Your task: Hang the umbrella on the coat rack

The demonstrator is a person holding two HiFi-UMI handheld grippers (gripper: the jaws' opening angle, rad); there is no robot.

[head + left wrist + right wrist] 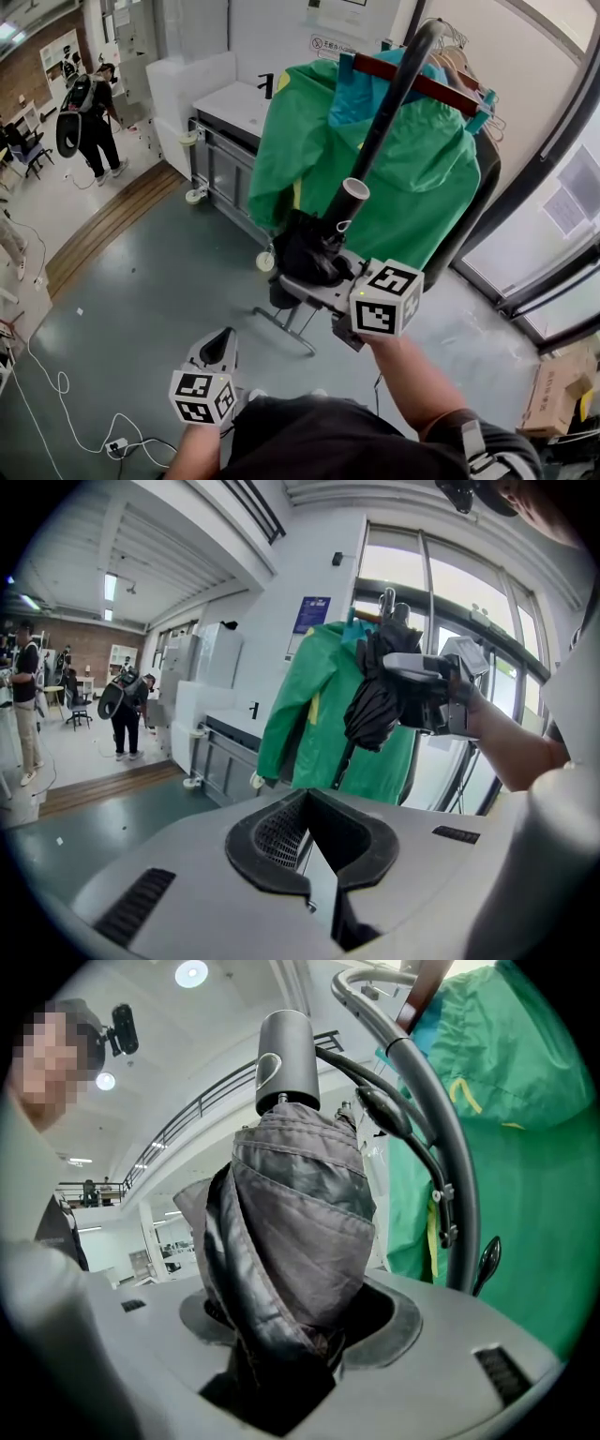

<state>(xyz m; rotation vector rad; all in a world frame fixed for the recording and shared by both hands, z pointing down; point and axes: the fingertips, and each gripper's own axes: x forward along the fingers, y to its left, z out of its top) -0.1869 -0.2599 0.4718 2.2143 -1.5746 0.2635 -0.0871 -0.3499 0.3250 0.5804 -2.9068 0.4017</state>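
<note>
Umbrella point(305, 246), black and folded, is clamped in my right gripper point(286, 1340). The jaws press wide on the bunched fabric, and the grey handle point(288, 1049) points up toward 12 o'clock. It is not yet on the coat rack point(394, 94). In the head view the rack's dark curved pole rises just behind the handle toward 1 o'clock; I cannot tell whether they touch. Green jacket point(422, 169) hangs from the rack's reddish bar point(412, 82), right behind the umbrella. My left gripper point(314, 841) is low, at 7 o'clock of the right one, with jaws apart and nothing between them, facing jacket and umbrella. White surface point(234, 103) stands at 9 o'clock of the rack. Person point(94, 117) stands well apart, at 10 o'clock.
</note>
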